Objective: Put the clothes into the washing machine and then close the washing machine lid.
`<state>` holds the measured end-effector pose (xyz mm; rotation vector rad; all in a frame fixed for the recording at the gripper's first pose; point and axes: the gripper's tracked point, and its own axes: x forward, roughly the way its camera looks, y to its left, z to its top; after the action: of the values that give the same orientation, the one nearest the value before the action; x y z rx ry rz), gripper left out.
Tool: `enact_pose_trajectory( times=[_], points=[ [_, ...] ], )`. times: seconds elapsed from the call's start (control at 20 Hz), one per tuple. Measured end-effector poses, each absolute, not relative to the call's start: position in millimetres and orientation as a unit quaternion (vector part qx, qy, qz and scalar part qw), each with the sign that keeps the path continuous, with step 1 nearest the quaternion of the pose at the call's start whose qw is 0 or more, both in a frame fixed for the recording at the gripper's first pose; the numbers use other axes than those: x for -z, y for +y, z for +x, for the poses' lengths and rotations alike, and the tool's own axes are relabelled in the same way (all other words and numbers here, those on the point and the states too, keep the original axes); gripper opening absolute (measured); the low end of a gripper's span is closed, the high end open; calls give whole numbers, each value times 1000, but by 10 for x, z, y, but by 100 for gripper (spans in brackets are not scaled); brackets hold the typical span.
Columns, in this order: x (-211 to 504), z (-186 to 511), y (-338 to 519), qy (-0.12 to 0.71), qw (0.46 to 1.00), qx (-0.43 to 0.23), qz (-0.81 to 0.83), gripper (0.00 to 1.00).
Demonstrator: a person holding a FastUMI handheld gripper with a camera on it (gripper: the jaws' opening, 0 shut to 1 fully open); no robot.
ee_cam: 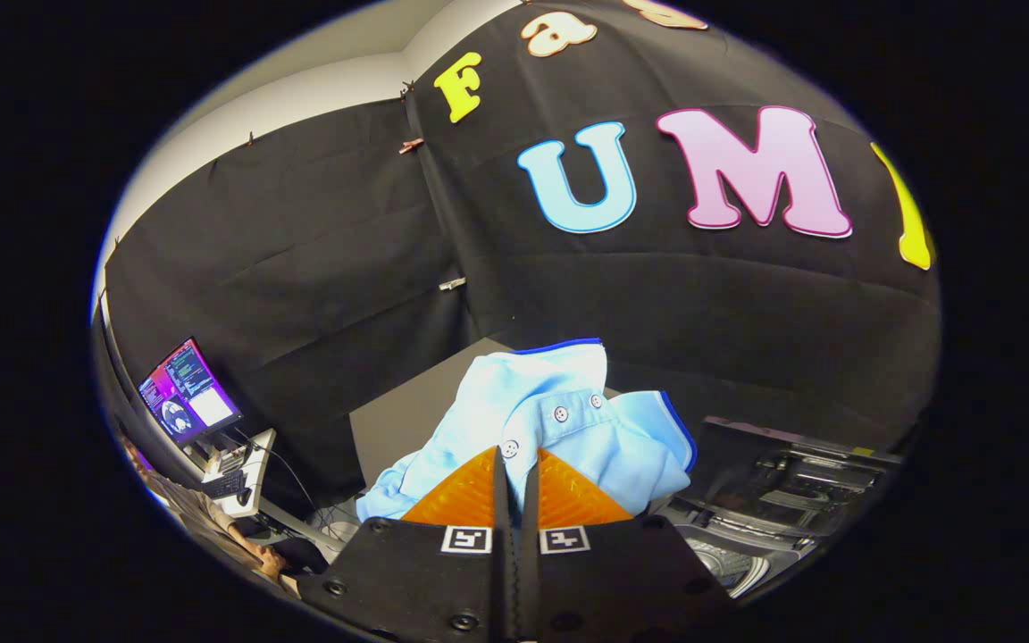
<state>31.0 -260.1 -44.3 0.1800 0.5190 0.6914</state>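
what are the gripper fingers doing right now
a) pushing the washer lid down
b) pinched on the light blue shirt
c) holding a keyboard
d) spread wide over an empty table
b: the gripper has its fingers closed together on the light blue shirt, which hangs bunched just ahead of them.

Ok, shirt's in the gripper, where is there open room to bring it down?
The gripper is shut on the light blue shirt. To its right the washing machine stands with its lid up, so the tub is open. Left is crowded: a desk with monitor and keyboard.
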Motion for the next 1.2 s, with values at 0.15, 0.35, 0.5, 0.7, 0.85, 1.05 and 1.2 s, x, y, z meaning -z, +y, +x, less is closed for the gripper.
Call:
enact_pose_trajectory(
  times=[0.15,0.35,0.5,0.7,0.85,1.05,1.2],
  points=[
    [499,273,-3010,256,911,-312,90,5],
    [593,286,-3576,249,922,-285,87,5],
    [623,261,-3918,250,928,-259,91,5],
    [618,231,-4235,240,938,-239,75,5],
    [656,260,-4366,236,943,-226,63,5],
    [1097,309,-4481,259,941,-215,27,5],
    [1522,333,-4566,288,935,-204,20,5]
  ],
)
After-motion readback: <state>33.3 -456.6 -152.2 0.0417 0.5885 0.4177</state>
